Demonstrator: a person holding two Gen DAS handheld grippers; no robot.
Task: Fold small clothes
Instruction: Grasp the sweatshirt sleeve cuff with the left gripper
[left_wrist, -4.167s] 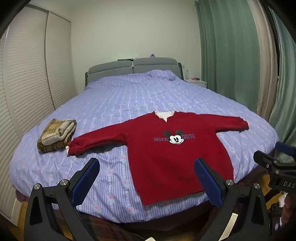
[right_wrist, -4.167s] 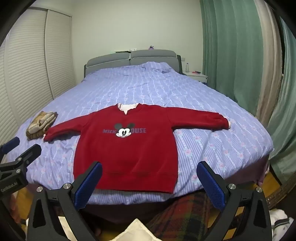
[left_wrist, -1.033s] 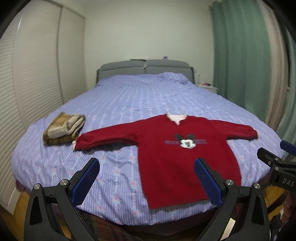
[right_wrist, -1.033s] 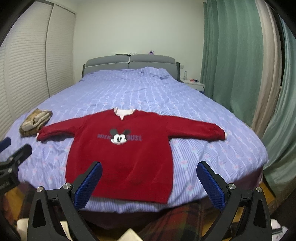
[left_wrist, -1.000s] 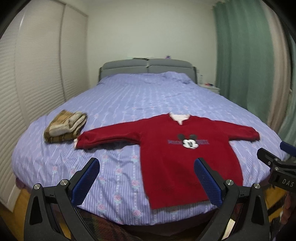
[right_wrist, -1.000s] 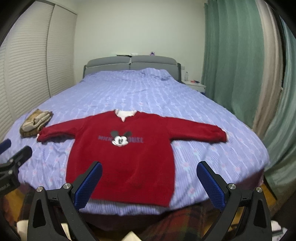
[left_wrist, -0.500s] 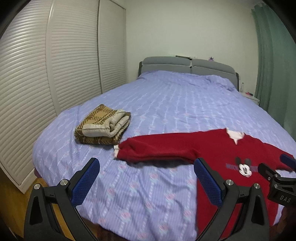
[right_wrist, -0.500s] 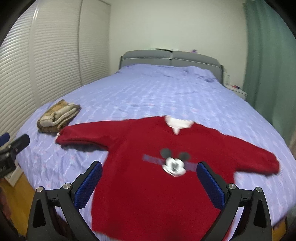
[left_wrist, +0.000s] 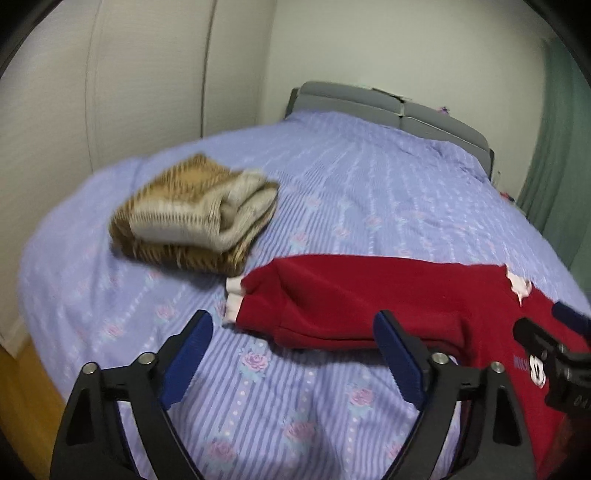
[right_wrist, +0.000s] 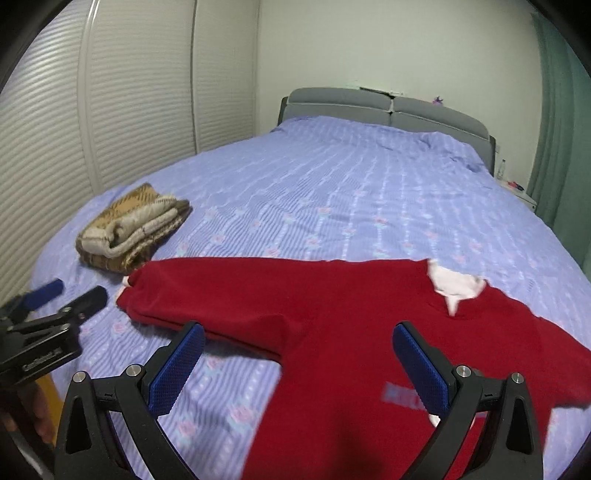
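A red Mickey Mouse sweater (right_wrist: 351, 317) lies flat, face up, on the purple bedspread (right_wrist: 332, 192), sleeves spread. Its left sleeve (left_wrist: 332, 299) ends in a white cuff (left_wrist: 233, 295). My left gripper (left_wrist: 295, 354) is open and empty, just in front of that sleeve end. My right gripper (right_wrist: 299, 365) is open and empty above the sleeve's armpit area and the sweater's chest. The left gripper also shows in the right wrist view (right_wrist: 70, 295), and the right gripper's tip shows in the left wrist view (left_wrist: 550, 332). The sweater's right sleeve is mostly out of view.
A folded brown plaid garment (left_wrist: 195, 214) lies on the bed just beyond the sleeve cuff; it also shows in the right wrist view (right_wrist: 133, 229). White slatted wardrobe doors (right_wrist: 92, 110) stand to the left, a grey headboard (right_wrist: 384, 107) at the back, green curtains (right_wrist: 565, 129) on the right.
Both grippers have swung left and moved in closer to the bed. The left one now faces the left sleeve end, the right one the sleeve and chest. The sweater has not moved.
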